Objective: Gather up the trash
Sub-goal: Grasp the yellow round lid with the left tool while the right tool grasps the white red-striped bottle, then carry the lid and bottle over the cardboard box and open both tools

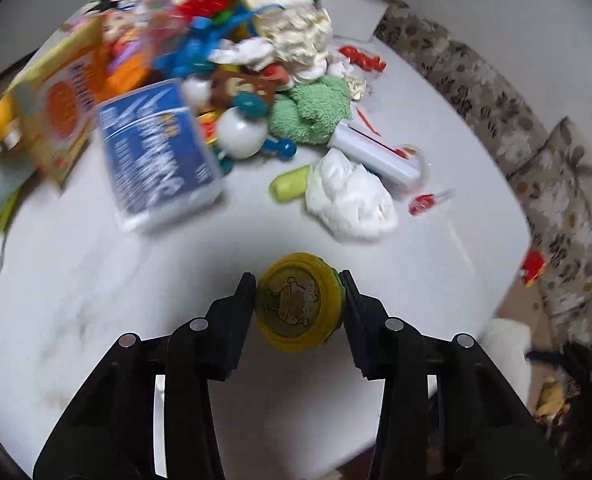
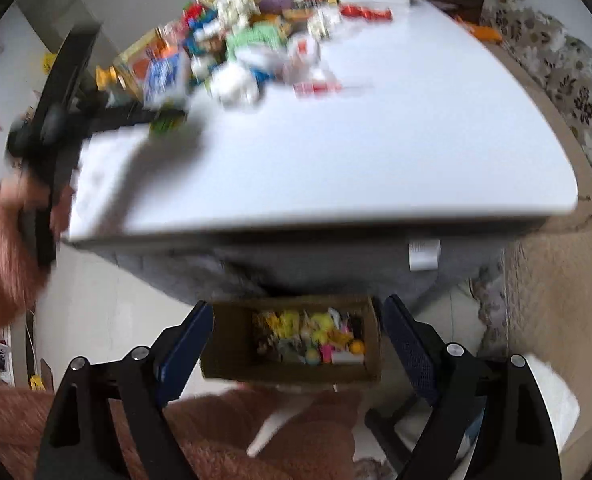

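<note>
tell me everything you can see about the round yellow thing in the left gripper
The round yellow lid-like disc looks like plastic, with a raised yellow rim, a duller centre bearing a line-drawn cartoon figure and small lettering, and a green band along its side. It is tilted, its face towards the camera. The left hand-held gripper pinches it at opposite edges, above the white table, near the front edge and apart from the clutter pile.

Round yellow-green lid (image 1: pixel 299 300), seemingly clamped edgewise above the white table (image 1: pixel 135 300).

We see the pile of clutter (image 2: pixel 251 36) at the upper middle of the right wrist view smeared by motion blur, and the cardboard box's (image 2: pixel 231 344) near edge hidden behind a pink sleeve (image 2: pixel 223 428).
</note>
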Demonstrator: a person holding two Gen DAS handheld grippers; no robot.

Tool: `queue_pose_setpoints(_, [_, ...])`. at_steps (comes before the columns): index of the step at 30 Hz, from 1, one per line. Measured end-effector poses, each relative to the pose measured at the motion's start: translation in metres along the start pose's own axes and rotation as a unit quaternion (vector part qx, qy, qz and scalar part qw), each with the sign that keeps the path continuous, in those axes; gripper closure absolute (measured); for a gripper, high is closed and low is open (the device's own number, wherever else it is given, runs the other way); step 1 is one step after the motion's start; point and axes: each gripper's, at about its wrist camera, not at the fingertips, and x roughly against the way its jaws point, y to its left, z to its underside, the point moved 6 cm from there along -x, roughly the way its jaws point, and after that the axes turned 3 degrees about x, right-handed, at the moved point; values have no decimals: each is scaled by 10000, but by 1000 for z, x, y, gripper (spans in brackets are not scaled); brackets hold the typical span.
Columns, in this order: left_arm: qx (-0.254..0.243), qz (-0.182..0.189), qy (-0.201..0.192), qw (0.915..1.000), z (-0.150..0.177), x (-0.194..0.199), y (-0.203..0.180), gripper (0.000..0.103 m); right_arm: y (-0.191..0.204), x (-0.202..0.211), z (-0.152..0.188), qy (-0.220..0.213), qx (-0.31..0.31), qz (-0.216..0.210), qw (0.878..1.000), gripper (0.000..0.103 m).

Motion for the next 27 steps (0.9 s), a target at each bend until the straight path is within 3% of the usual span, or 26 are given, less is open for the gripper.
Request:
queue_pose_setpoints(5, [425,98,-134,9990,45,44,16,61,9,-6,-72,-329,274,-52,9991,18])
queue_pose_setpoints(9, [774,79,-196,9968,75,62,29,61,25,-25,-135,-610,875,145,9942,18])
queue_pose_setpoints(12, [912,-75,-192,9956,96,74,38,61,34,-47,-177,-587,1138,191,9916,18])
queue_pose_setpoints(16, [1275,-157,-235,9914,116,87,50,61,34,-91,-218,-246,1109,391,9928,26])
queue_pose_setpoints(17, [1357,-166,-252,9903,120,89,54,61,32,-101,-223,-115,1015,395,9940,29])
queue_pose_setpoints(19, [1446,-203,-283,9889,124,92,57,61,26,-121,-229,182,822,385,9957,46])
queue_pose_setpoints(20, [1478,-204,-288,9884,126,93,57,61,23,-129,-230,289,731,318,9964,48])
queue_pose_setpoints(21, [1485,-202,-292,9883,128,95,58,61,23,-129,-233,195,720,309,9967,57])
queue_pose_setpoints(27, [1449,-142,-273,9890,129,95,57,61,16,-119,-242,146,367,26,9992,59])
